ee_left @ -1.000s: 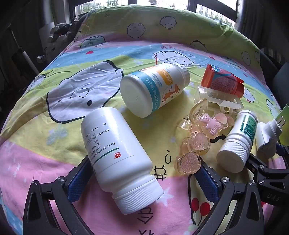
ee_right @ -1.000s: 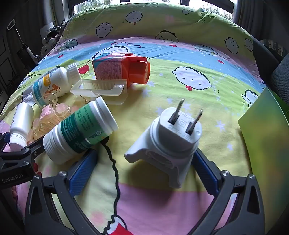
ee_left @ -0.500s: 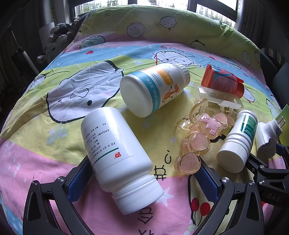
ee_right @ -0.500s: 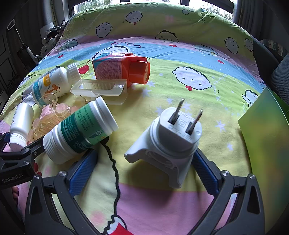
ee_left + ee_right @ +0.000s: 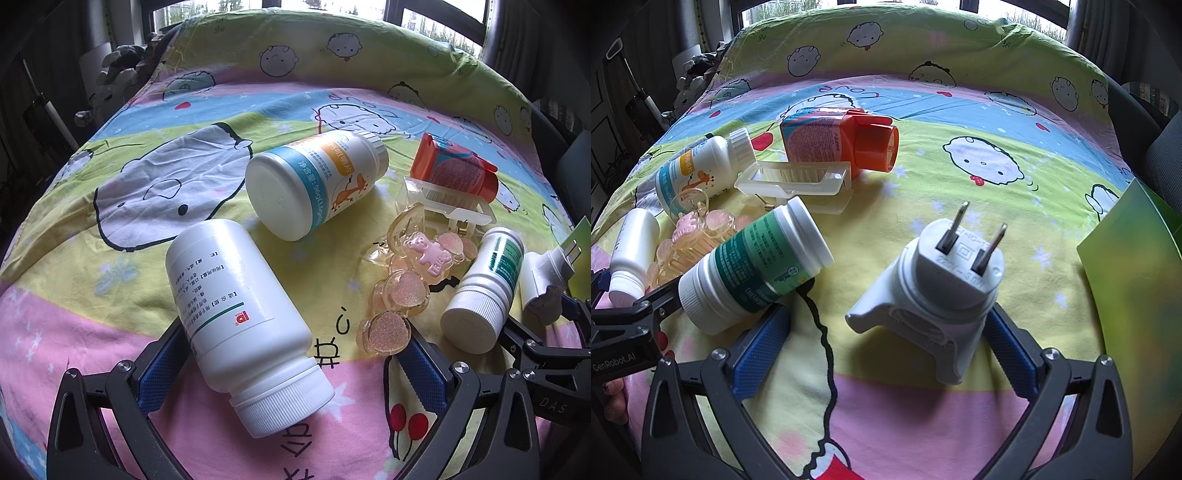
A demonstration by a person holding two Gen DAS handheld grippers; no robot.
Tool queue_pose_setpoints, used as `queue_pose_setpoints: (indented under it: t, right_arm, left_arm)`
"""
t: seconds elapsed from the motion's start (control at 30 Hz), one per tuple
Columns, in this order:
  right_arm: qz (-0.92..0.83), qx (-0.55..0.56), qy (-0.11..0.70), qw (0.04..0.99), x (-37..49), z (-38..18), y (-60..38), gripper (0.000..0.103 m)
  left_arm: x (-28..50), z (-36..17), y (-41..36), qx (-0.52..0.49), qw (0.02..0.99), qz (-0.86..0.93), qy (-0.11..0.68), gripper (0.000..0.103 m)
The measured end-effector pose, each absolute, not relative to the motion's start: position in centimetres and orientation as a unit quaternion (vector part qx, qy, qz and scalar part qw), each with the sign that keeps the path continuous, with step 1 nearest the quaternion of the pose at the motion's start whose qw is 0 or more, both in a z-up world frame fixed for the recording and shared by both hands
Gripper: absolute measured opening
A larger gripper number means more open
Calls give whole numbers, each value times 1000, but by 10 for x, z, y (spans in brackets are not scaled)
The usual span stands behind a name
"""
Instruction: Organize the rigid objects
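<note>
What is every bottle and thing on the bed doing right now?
Big white bottle: lying down, capped.
Blue and orange bottle: lying down.
Green bottle: lying down, capped.
Red bottle: on its side.
Plug: prongs up.
Left gripper: open.
Right gripper: open.

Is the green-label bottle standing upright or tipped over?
Tipped over. The green-label bottle lies on its side on the bedsheet, cap toward the camera, base pointing away.

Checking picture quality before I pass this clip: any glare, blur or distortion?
Left wrist view: strong fisheye bend, dark corners, window blown out, bottle sharp. Right wrist view: same bend, plug sharp with soft shadow, green card blurred at the edge.
</note>
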State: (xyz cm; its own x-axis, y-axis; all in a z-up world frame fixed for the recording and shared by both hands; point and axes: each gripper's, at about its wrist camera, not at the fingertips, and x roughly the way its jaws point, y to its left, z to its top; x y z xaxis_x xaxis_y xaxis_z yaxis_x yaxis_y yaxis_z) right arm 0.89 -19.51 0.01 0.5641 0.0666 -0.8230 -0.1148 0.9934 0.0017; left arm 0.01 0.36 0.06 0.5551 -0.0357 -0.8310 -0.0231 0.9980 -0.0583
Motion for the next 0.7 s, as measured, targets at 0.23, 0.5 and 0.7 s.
queue_pose_setpoints:
  t: [0.23, 0.5, 0.7]
  right_arm:
    - [54, -21, 465, 884, 8, 1, -200, 102]
    - [34, 33, 472, 880, 4, 15, -203, 99]
    - [45, 74, 432, 897, -16, 55, -213, 97]
  left_arm:
    - [-7, 13, 17, -72, 882, -25, 465, 103]
    - [-23, 40, 24, -79, 896, -36, 436, 103]
    - [-31, 59, 24, -88, 906, -53, 410, 103]
